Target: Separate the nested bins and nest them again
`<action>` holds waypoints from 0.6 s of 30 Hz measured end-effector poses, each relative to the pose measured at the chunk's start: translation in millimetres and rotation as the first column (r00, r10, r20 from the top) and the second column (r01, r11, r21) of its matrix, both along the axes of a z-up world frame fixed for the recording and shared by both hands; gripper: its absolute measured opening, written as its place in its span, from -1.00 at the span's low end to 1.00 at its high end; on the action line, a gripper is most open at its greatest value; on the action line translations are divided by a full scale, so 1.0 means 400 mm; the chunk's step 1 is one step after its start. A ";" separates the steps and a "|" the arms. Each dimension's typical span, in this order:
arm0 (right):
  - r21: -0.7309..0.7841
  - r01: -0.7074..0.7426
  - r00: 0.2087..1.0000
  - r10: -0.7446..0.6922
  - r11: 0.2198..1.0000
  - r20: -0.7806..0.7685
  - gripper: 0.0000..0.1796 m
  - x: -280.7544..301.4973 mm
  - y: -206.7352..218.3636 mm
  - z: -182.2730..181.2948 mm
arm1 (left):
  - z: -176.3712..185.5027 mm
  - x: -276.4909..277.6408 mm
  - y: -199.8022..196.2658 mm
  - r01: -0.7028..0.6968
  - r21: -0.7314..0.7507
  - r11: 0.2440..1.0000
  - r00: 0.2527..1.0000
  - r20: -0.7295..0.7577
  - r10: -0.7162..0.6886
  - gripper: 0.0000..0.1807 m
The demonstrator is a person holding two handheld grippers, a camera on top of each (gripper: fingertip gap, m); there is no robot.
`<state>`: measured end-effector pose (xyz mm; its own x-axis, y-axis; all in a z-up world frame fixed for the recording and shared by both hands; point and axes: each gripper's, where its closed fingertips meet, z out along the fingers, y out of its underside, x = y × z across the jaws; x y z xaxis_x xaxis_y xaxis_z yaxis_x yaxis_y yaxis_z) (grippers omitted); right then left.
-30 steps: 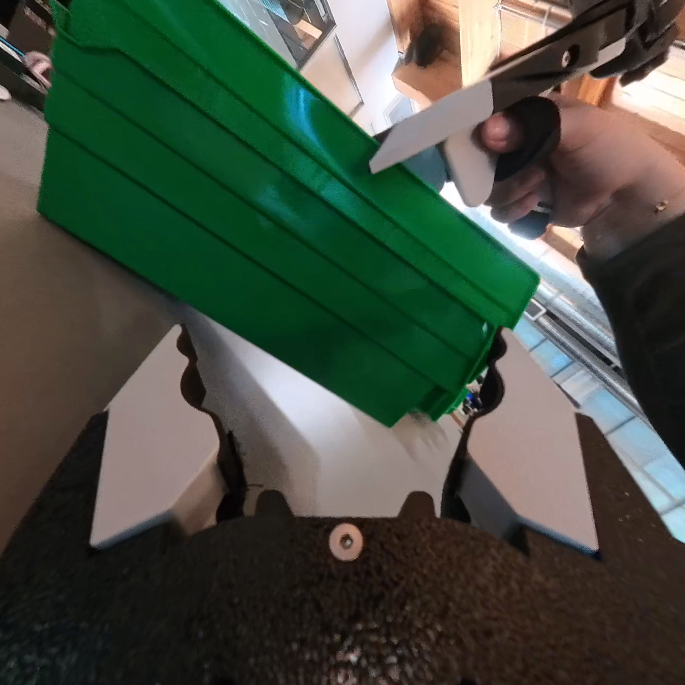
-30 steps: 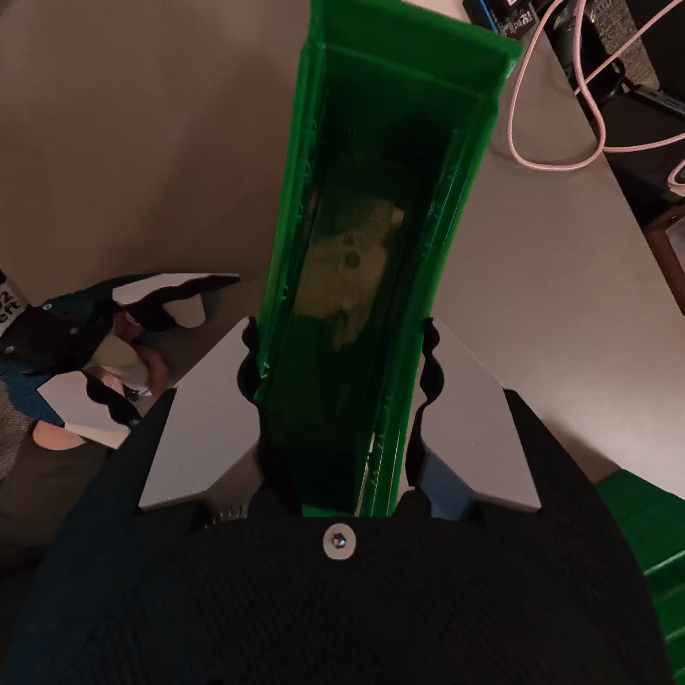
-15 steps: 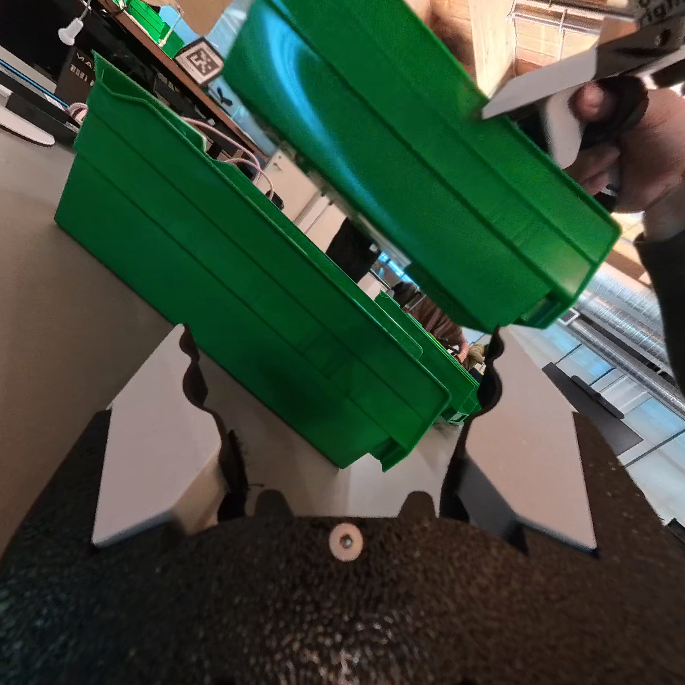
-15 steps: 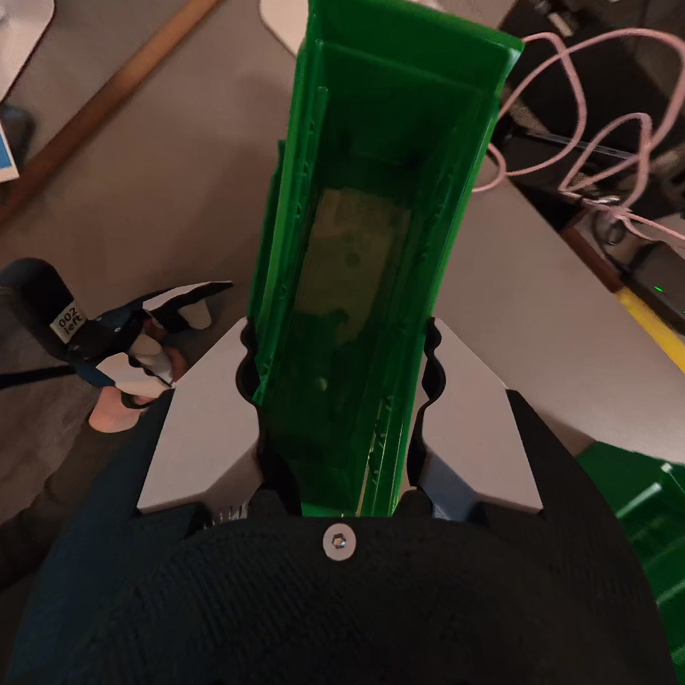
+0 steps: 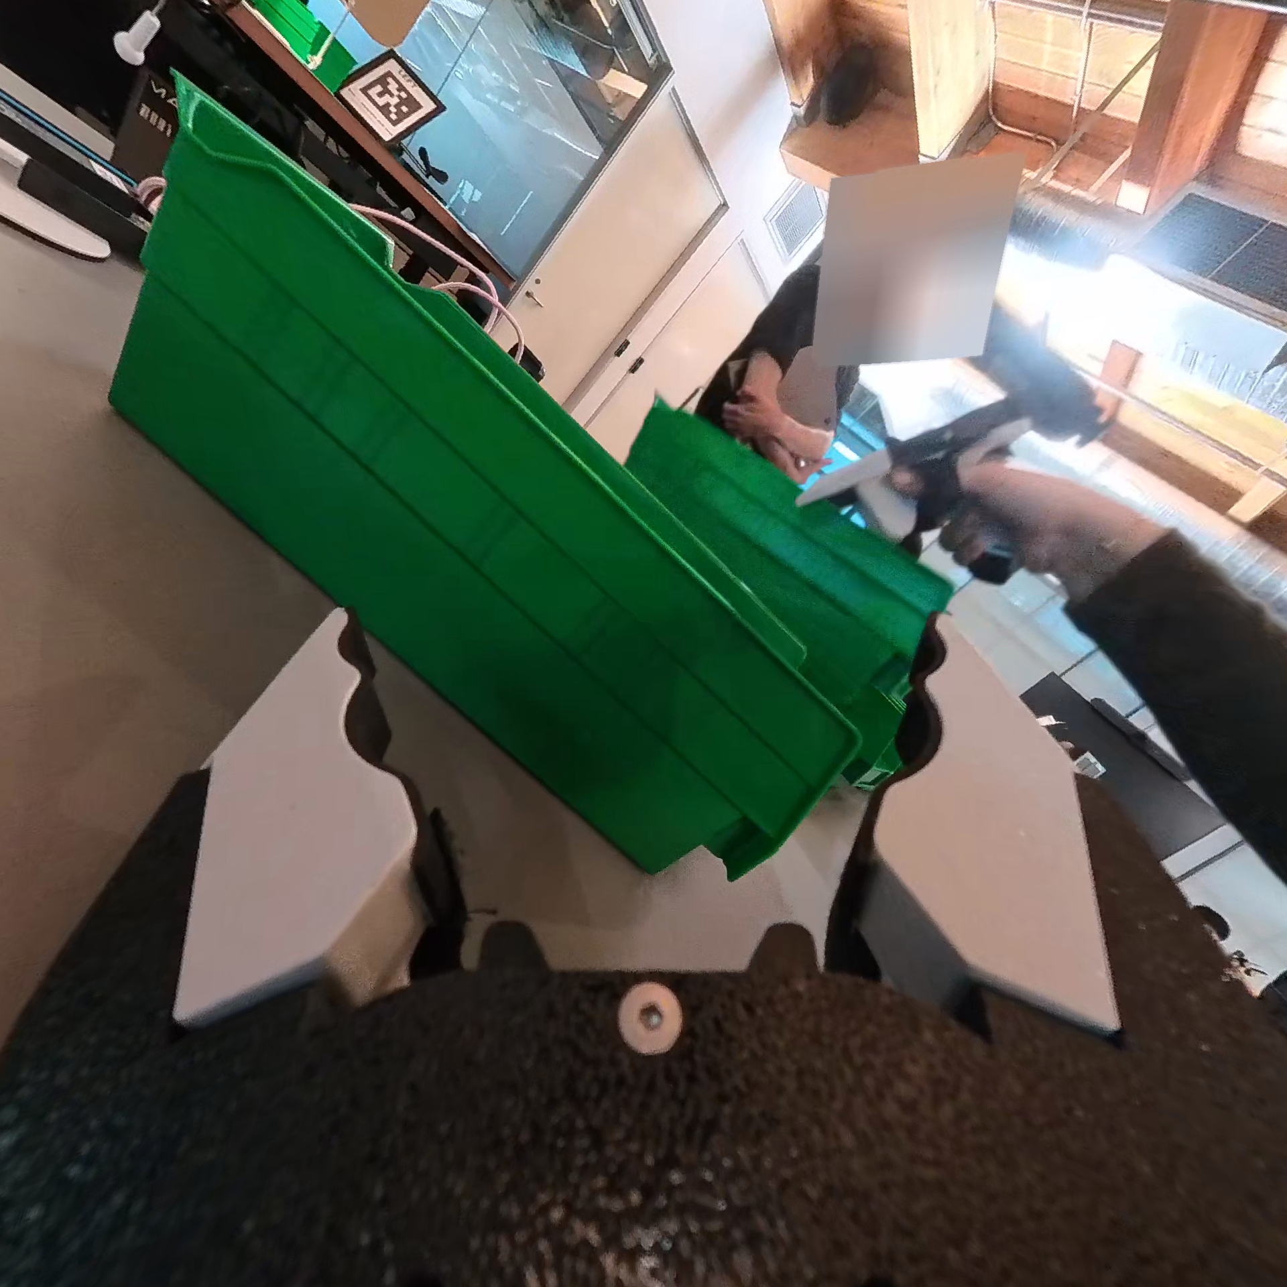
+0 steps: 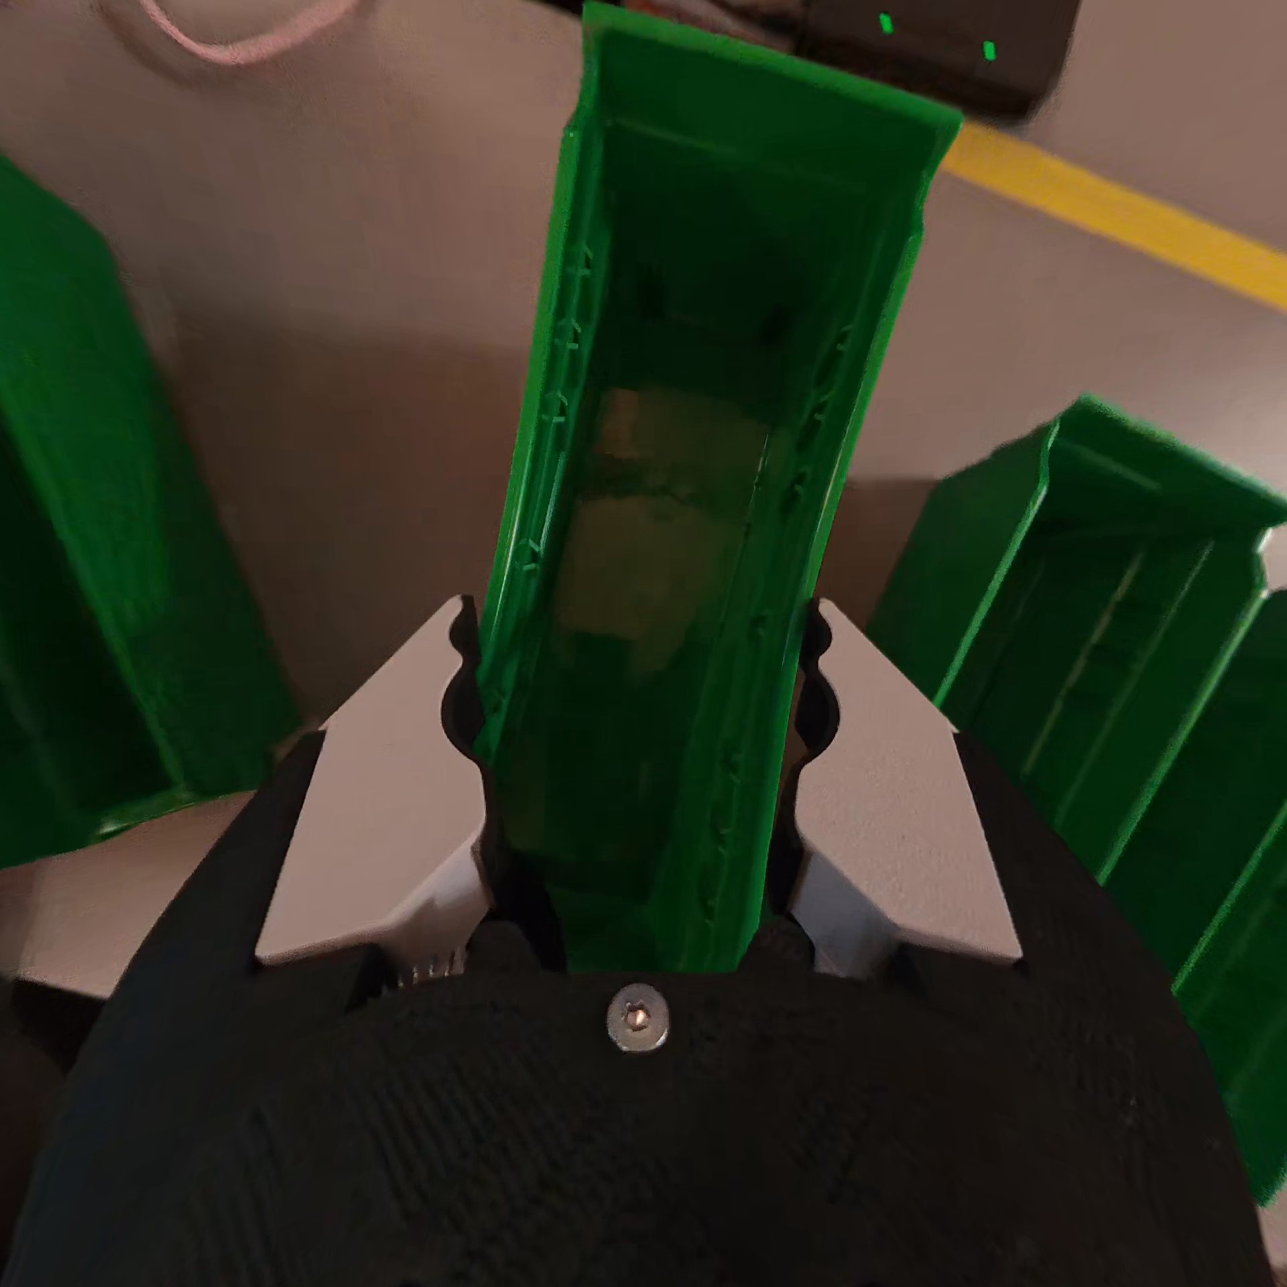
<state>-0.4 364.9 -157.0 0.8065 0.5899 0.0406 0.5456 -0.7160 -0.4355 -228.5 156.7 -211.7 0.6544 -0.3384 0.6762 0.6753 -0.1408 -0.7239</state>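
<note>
A stack of green bins (image 5: 418, 522) stands on the grey table (image 5: 104, 557), right in front of my left gripper (image 5: 639, 616). That gripper is open and empty, with its fingers (image 5: 306, 801) on either side of the stack's near corner. My right gripper (image 6: 639, 606) is shut on the end of one long green bin (image 6: 696, 348) and holds it above the table. In the left wrist view the right gripper (image 5: 898, 480) and green bins (image 5: 787, 543) show behind the stack. The stack shows at the left of the right wrist view (image 6: 104, 557).
More green bins (image 6: 1114, 627) stand on the table at the right. A pink cable (image 6: 209, 42), a black device (image 6: 940, 56) and a yellow stripe (image 6: 1114, 223) lie beyond. A person (image 5: 766, 390) stands in the background. A white monitor base (image 5: 49, 223) sits far left.
My right gripper lifted the top green bin off the stack and carried it to the right and lower, behind the stack. My left gripper stayed open beside the stack.
</note>
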 end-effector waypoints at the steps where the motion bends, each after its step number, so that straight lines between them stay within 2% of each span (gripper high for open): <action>1: -0.008 0.018 1.000 -0.018 1.000 0.018 0.03 0.022 0.002 -0.029 | 0.000 0.000 0.000 0.000 -0.001 1.000 1.000 0.001 0.000 0.63; 7: -0.050 0.048 0.998 -0.047 0.998 0.033 0.16 0.077 -0.017 -0.155 | -0.001 0.001 0.001 0.002 -0.002 1.000 1.000 0.000 -0.002 0.63; 11: -0.009 0.006 1.000 -0.005 1.000 0.030 0.33 0.074 -0.024 -0.168 | 0.000 0.000 0.000 0.001 -0.001 1.000 1.000 0.002 -0.001 0.63; 12: -0.017 -0.002 0.999 0.003 1.000 0.046 0.51 0.076 -0.030 -0.163 | -0.001 0.001 0.001 0.002 -0.001 1.000 1.000 0.001 -0.002 0.63; 13: -0.004 -0.020 0.998 0.020 1.000 0.063 0.60 0.076 -0.032 -0.146 | -0.001 0.001 0.001 0.002 -0.002 1.000 1.000 0.001 -0.002 0.63; 15: 0.080 -0.081 0.997 0.080 0.993 0.014 0.62 0.031 -0.038 -0.069 | -0.002 0.001 0.002 -0.001 -0.005 1.000 1.000 0.000 0.001 0.63; 18: 0.158 -0.281 0.941 0.304 0.947 -0.148 0.62 -0.140 -0.135 0.039 | -0.004 0.004 0.007 0.002 -0.010 1.000 1.000 -0.001 -0.002 0.63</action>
<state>-56.5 311.0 -141.3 0.6011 0.7991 0.0128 0.6324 -0.4658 -0.6190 -226.9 159.4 -213.3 0.6545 -0.3328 0.6789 0.6743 -0.1492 -0.7232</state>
